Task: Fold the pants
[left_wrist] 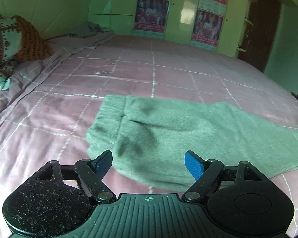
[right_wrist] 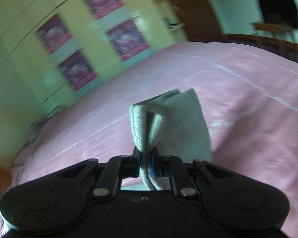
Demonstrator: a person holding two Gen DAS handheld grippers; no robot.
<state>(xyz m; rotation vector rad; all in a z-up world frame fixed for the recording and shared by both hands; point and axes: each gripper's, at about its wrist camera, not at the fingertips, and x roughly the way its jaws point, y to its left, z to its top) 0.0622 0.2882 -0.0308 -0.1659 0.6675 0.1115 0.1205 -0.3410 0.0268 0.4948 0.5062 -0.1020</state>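
Gripping a bunched end of the pants [right_wrist: 174, 123], the right gripper [right_wrist: 146, 158] had its jaws clenched on fabric above the bed [right_wrist: 248, 99]; the left gripper [left_wrist: 149, 162] hung released near the waistband. Next, likely laying that end across.

Grey-green fleecy pants [left_wrist: 168, 127] lie on a pink bed cover [left_wrist: 73, 107] gridded with white lines; the pillow [left_wrist: 2, 39] is pale teal and orange, patterned.
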